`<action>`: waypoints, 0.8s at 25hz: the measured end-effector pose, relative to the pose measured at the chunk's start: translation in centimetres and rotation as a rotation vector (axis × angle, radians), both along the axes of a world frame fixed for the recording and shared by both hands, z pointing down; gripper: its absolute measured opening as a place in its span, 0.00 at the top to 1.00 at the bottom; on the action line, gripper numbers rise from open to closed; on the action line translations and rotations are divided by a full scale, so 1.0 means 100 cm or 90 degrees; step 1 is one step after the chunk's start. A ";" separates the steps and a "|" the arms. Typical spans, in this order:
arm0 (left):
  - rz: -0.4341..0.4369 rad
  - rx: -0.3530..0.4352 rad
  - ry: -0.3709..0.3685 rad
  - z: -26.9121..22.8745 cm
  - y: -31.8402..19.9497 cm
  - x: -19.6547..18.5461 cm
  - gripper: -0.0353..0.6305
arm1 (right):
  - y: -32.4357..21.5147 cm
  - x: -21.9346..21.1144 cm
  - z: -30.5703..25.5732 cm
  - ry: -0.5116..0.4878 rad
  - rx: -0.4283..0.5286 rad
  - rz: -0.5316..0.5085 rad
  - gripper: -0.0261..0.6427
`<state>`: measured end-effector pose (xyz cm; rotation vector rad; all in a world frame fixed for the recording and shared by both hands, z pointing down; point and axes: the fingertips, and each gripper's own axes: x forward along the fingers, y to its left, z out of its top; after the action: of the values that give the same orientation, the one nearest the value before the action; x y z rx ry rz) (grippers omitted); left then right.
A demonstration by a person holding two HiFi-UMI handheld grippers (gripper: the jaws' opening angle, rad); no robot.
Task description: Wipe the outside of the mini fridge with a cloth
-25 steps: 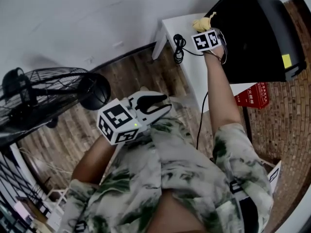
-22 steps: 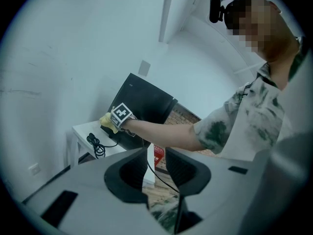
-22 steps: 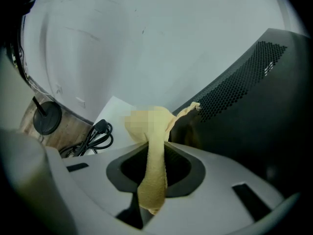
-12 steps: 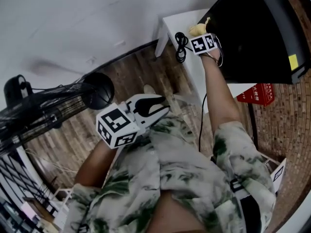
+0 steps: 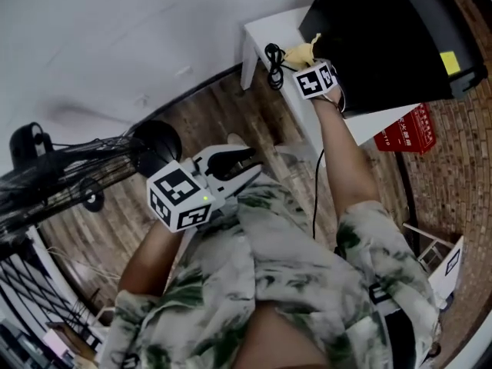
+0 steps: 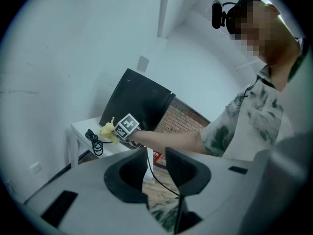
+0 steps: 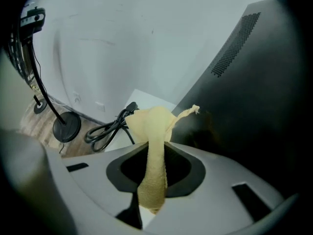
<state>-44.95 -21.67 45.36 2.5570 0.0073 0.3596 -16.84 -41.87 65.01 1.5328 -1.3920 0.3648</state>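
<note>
**Holding cloth by the fridge**

R gripper (image 5: 306, 60) jaws pinch a soft yellow cloth (image 7: 153, 131). Its tip is just beside the side of the big black mini fridge (image 5: 377, 37), on a small white table (image 5: 261, 33). Only the R gripper view shows the pinch up close. L gripper (image 6: 155, 156) jaws are apart w/ nothing in them. A coiled black cable (image 7: 108, 127) lies near the cloth.

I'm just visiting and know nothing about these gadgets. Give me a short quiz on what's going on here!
1. True or false: the jaws of the left gripper are shut on something.
2. What lies on the white table beside the black mini fridge? A) coiled black cable B) cup C) book
3. Fill in: the jaws of the right gripper clamp a ____.
Key: 1 false, open and empty; 2 A; 3 yellow cloth.
</note>
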 end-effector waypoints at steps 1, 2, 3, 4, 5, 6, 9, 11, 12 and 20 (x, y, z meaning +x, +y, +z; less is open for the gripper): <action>0.004 0.003 0.002 -0.002 0.005 0.001 0.76 | 0.010 -0.002 -0.001 -0.007 0.003 -0.002 0.83; 0.009 0.006 0.003 -0.003 0.010 0.001 0.76 | 0.021 -0.005 -0.002 -0.014 0.007 -0.002 0.83; 0.015 0.010 0.005 -0.004 0.015 0.002 0.76 | 0.032 -0.008 -0.002 -0.022 0.011 -0.002 0.83; 0.023 0.015 0.007 -0.005 0.021 0.003 0.76 | 0.045 -0.010 -0.003 -0.032 0.015 -0.001 0.83; 0.032 0.021 0.009 -0.006 0.026 0.004 0.76 | 0.059 -0.013 -0.004 -0.043 0.021 0.000 0.83; 0.040 0.027 0.011 -0.006 0.031 0.005 0.76 | 0.073 -0.016 -0.005 -0.056 0.027 0.002 0.83; 0.058 0.038 0.017 -0.009 0.048 0.007 0.76 | 0.120 -0.023 -0.004 -0.096 0.045 0.022 0.83; 0.071 0.040 0.021 -0.012 0.063 0.009 0.76 | 0.156 -0.029 -0.005 -0.129 0.055 0.035 0.83; 0.079 0.039 0.024 -0.013 0.071 0.011 0.76 | 0.173 -0.032 -0.009 -0.146 0.064 0.040 0.83; 0.147 0.027 0.022 -0.004 0.126 0.039 0.76 | 0.299 -0.051 -0.047 -0.298 0.144 0.079 0.83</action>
<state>-41.05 -9.06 44.92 2.6090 0.3136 0.4075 -21.97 -11.99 60.35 1.7990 -1.7474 0.6964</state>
